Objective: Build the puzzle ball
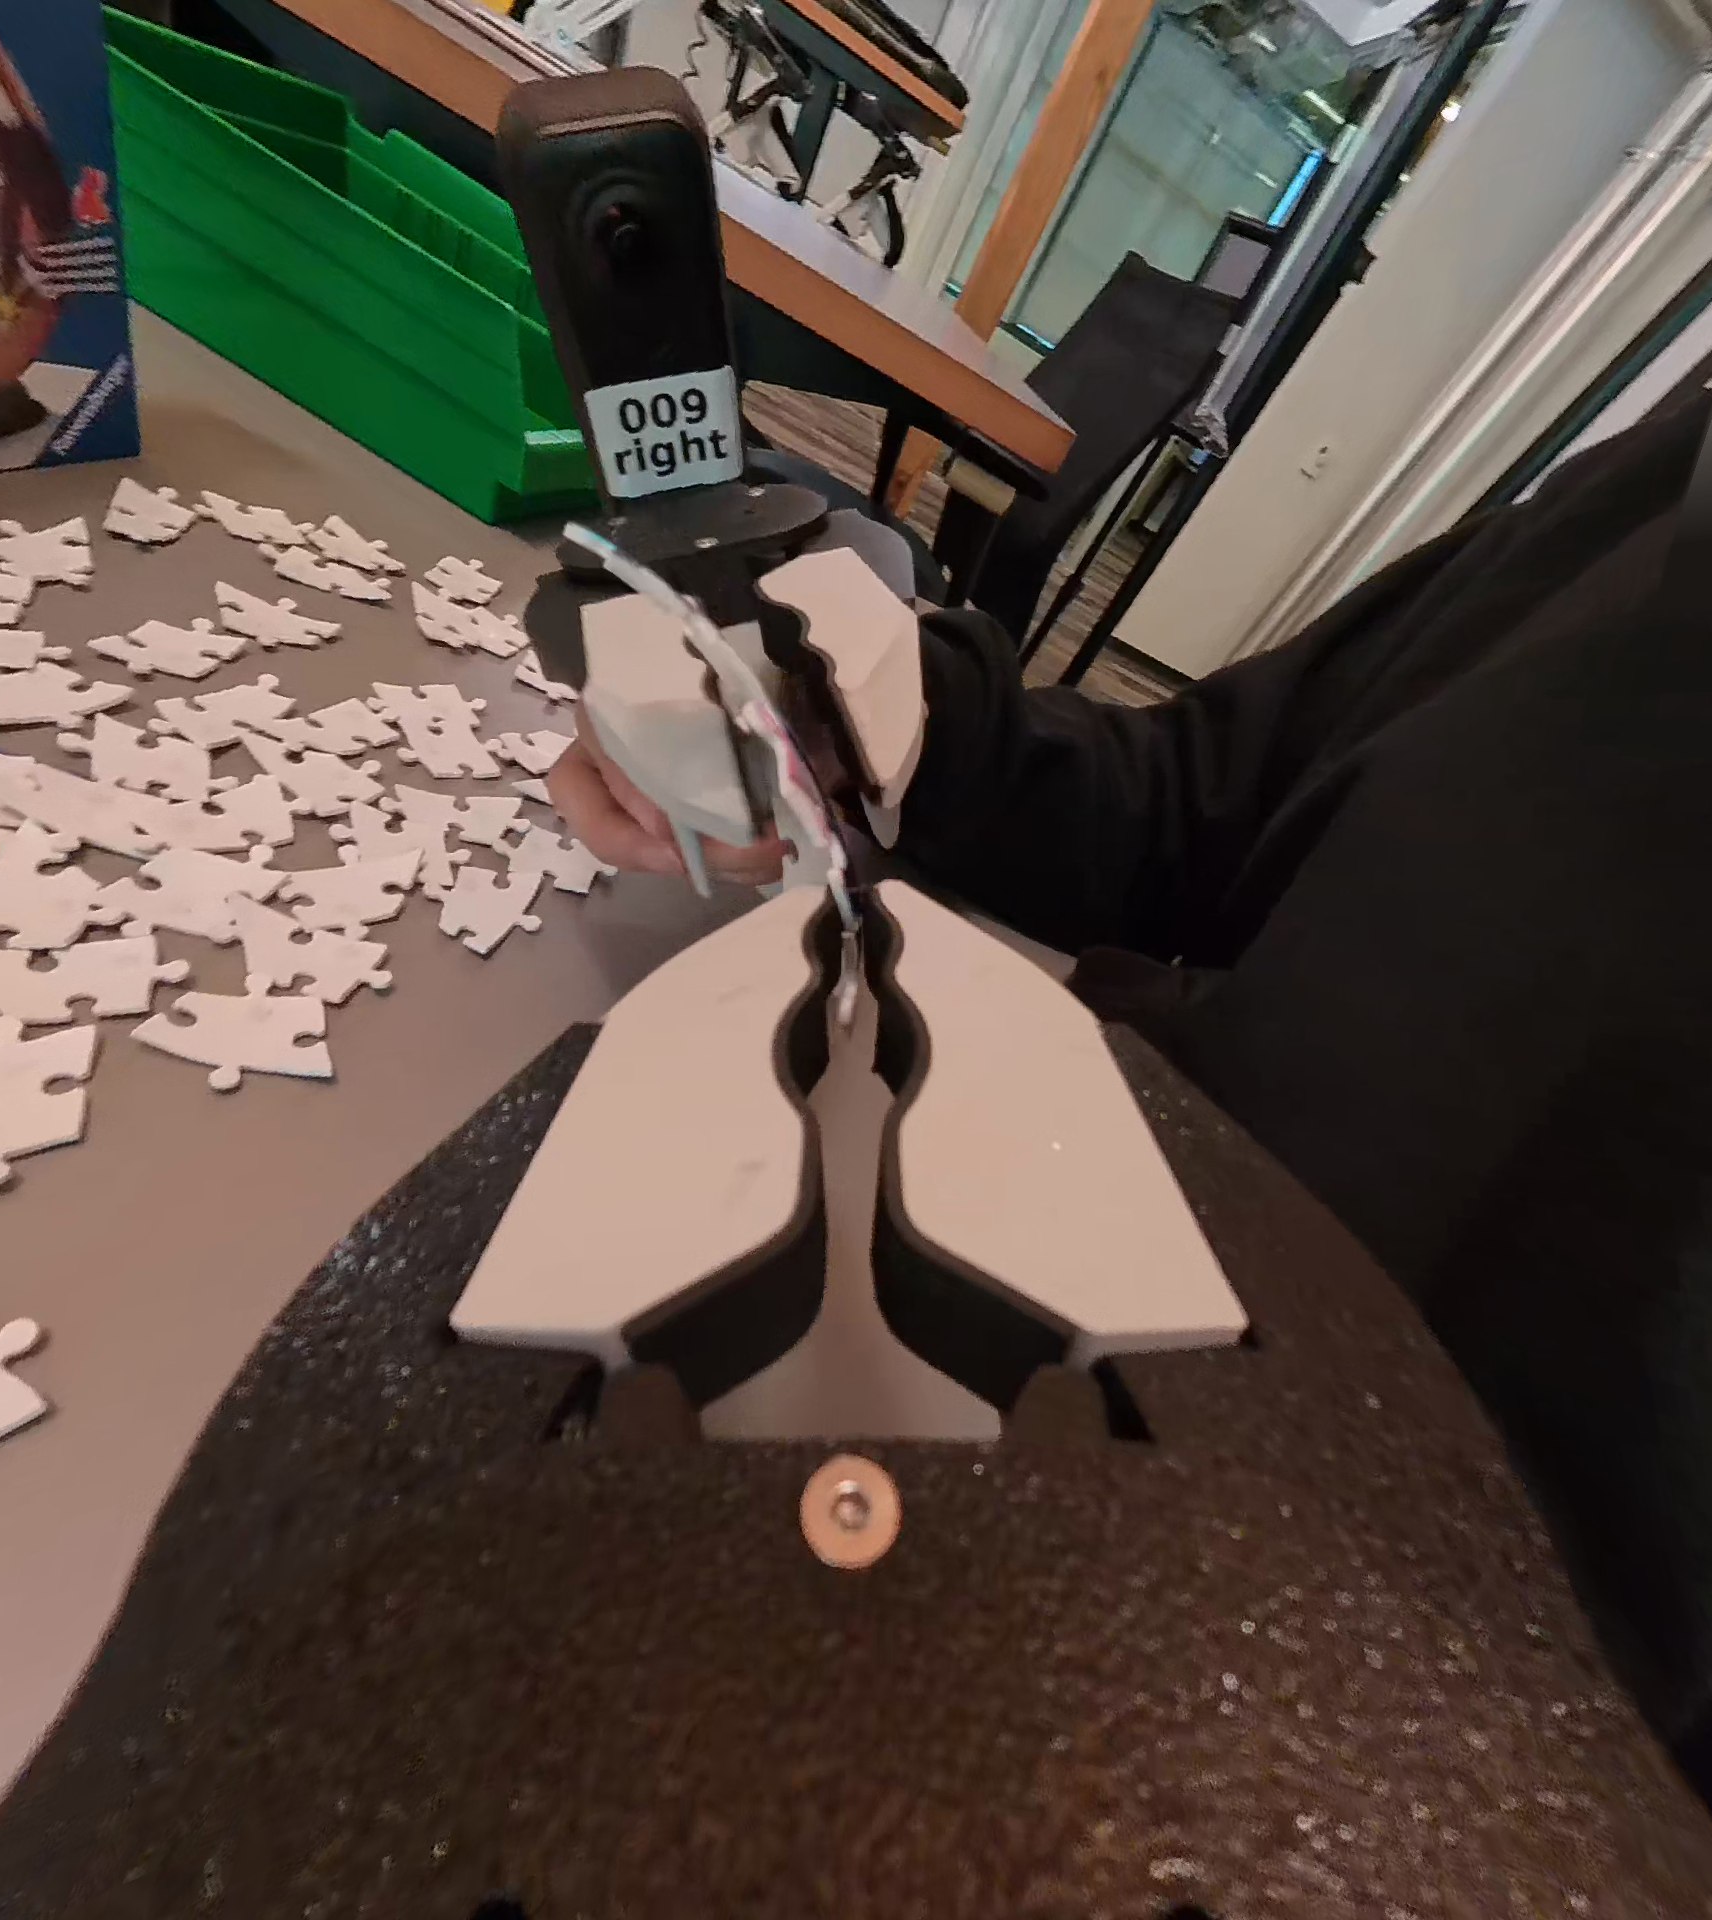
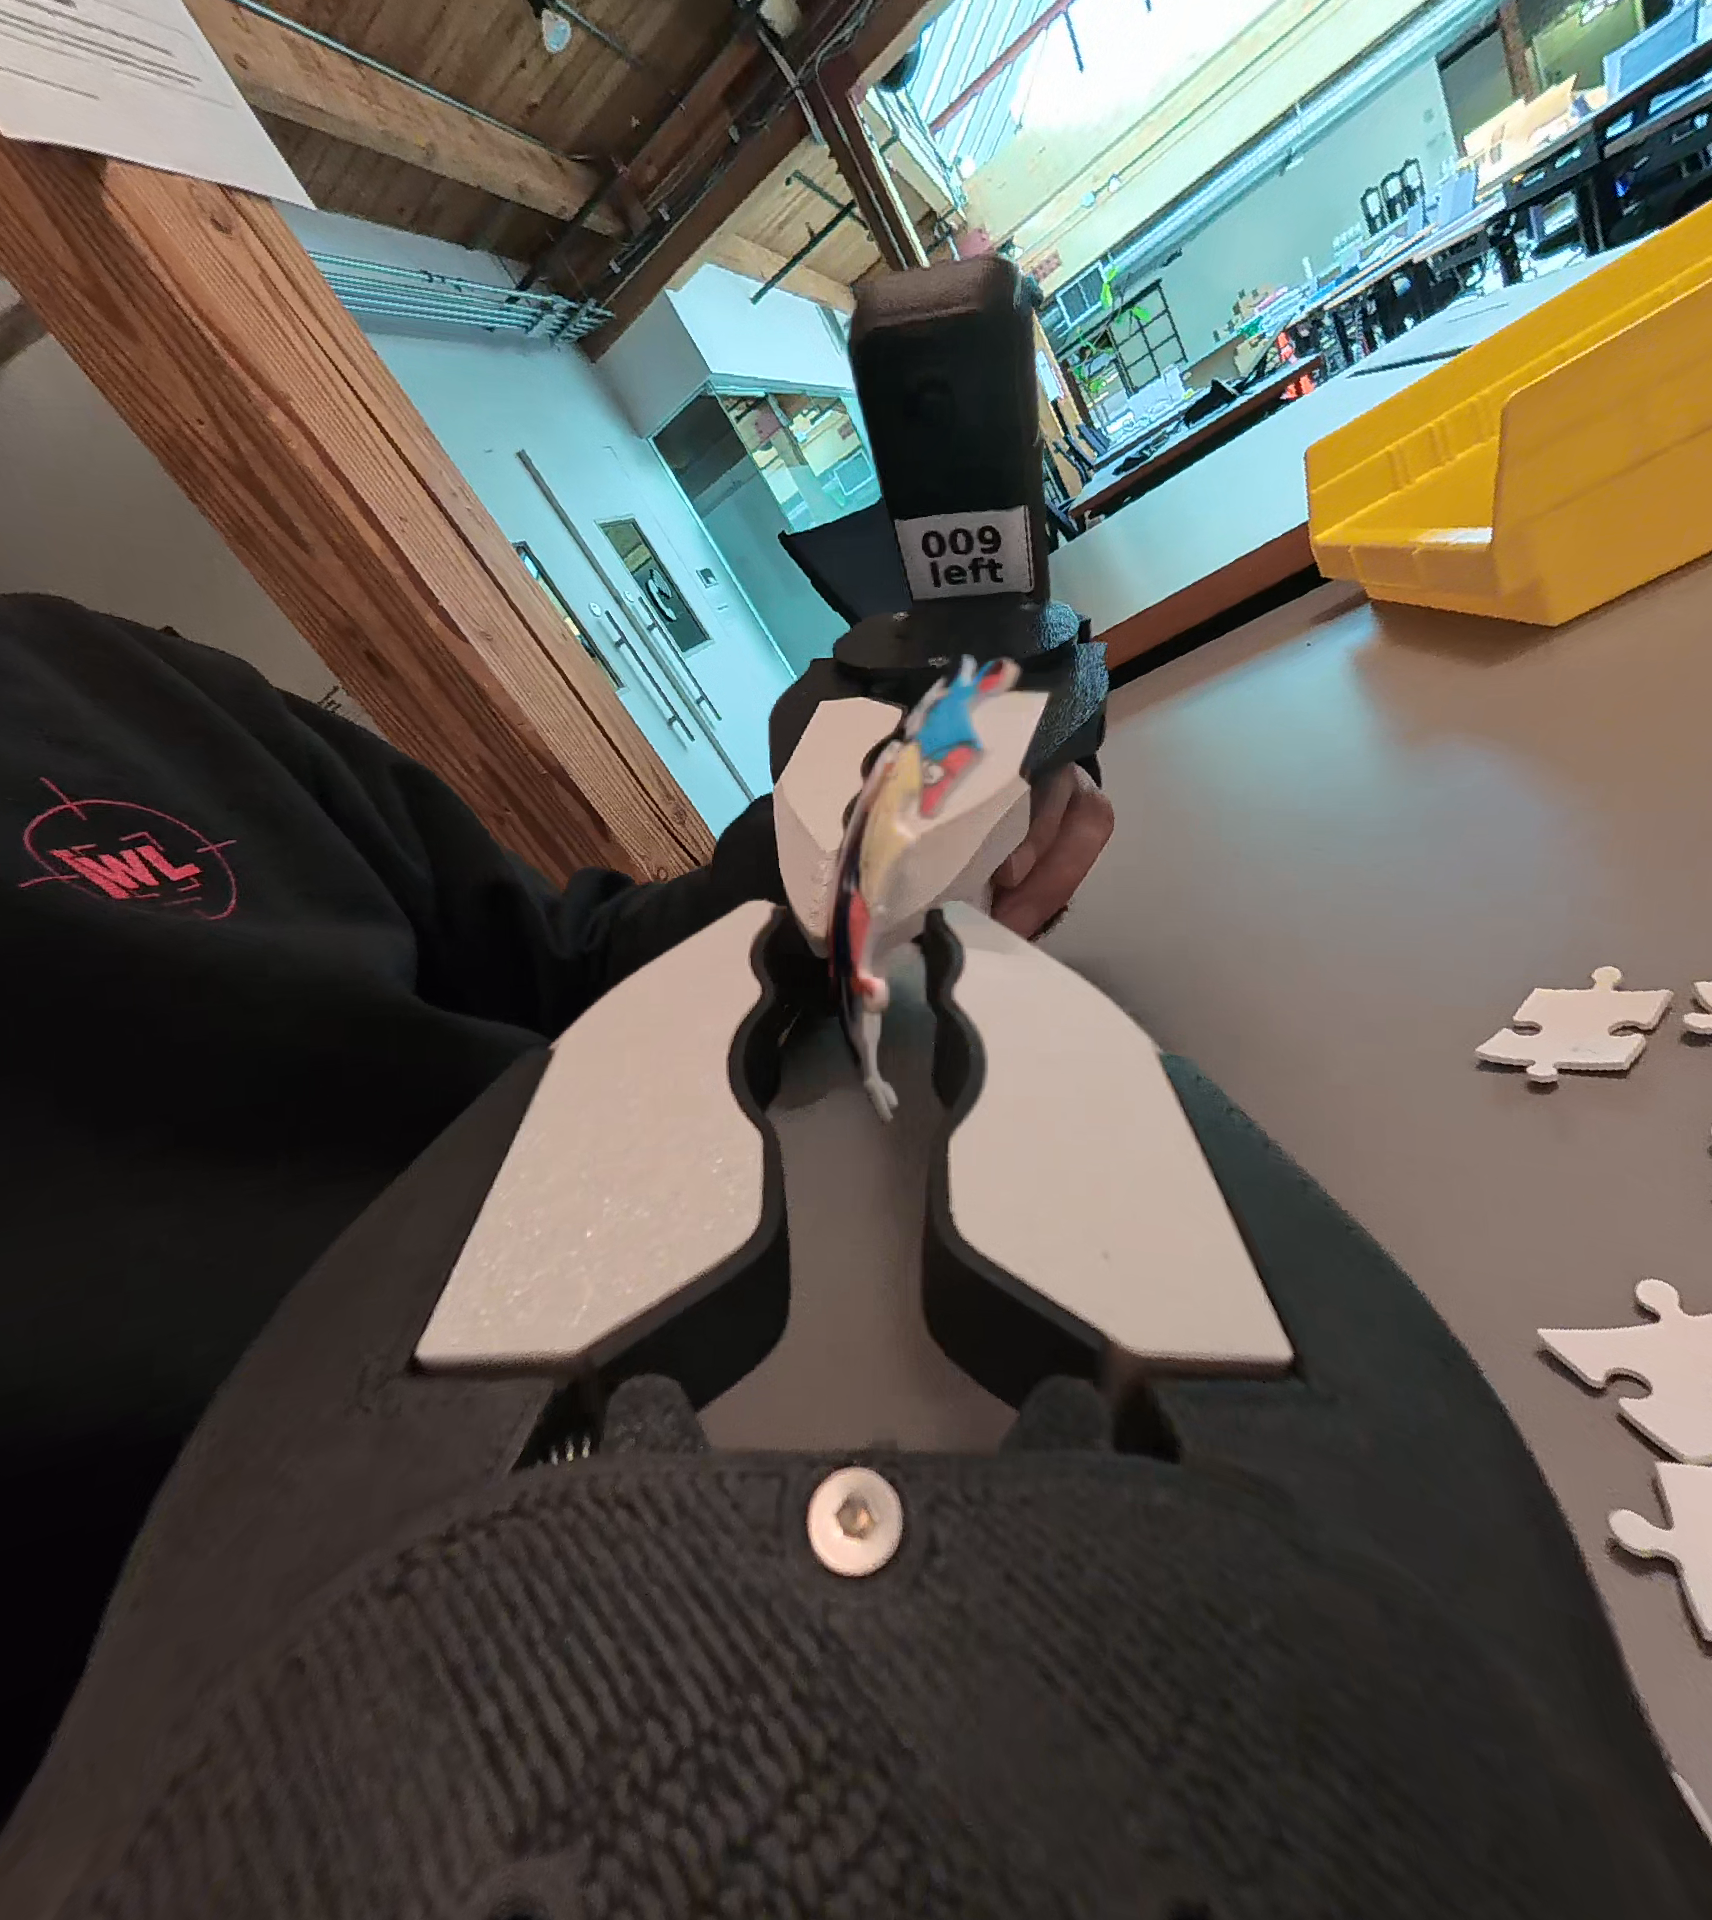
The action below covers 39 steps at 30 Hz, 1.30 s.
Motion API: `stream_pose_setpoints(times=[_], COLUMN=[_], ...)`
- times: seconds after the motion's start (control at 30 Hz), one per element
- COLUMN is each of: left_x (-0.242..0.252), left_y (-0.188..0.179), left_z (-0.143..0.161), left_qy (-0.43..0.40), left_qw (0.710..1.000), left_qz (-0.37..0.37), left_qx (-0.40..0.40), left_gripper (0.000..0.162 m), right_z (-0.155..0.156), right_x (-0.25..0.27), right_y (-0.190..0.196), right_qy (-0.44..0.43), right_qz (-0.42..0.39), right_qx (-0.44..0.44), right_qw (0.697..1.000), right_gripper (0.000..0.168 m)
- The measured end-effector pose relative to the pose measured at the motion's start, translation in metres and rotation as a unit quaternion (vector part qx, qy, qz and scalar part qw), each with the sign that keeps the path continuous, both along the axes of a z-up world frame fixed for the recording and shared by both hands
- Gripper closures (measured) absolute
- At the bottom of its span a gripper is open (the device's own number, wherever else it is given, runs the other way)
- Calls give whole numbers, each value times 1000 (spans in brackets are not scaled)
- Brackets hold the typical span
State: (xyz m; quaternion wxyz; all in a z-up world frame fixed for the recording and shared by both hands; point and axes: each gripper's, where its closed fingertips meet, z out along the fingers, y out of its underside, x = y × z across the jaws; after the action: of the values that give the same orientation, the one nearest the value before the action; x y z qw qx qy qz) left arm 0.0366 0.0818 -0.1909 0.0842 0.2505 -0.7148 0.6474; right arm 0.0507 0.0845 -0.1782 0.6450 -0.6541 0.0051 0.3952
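A curved strip of joined puzzle pieces, white on one side and printed in colours on the other, hangs in the air between my two grippers, which face each other tip to tip. My left gripper is shut on one end of the strip; in the right wrist view its fingers clamp the coloured part. My right gripper stands partly open, and the strip's white end runs between its pads without clear contact. It also shows in the left wrist view. Many loose white pieces lie face down on the grey table.
The blue puzzle box and green bins stand at the table's far side. A yellow bin sits at the other end, with a few loose pieces near it. The person's black sleeves and a wooden post are close by. My two grippers' fingertips are within a few centimetres of each other.
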Motion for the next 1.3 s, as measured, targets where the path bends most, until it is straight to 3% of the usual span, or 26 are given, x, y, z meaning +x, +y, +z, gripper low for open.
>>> stream_pose_setpoints(times=[0.1,0.23,0.53,0.97,1.3], left_x=[-6,-9,-8,-5,2], left_y=[0,-3,-4,-3,2], left_z=[3,1,-9,-9,-10], left_qy=[-11,-26,-52,-62,-53], left_qw=[999,998,994,994,996], left_qz=[-28,-54,-71,-75,-34], left_qx=[-13,0,58,58,64], left_gripper=[160,160,160,159,136], right_z=[10,17,8,4,-4], right_x=[2,2,-9,-9,-2], right_y=[-2,-2,-3,-1,1], right_qy=[25,67,33,13,-50], right_qz=[-2,11,31,29,-12], right_qx=[24,37,8,-2,-12], right_qw=[999,997,999,999,999], right_gripper=[139,145,160,166,166])
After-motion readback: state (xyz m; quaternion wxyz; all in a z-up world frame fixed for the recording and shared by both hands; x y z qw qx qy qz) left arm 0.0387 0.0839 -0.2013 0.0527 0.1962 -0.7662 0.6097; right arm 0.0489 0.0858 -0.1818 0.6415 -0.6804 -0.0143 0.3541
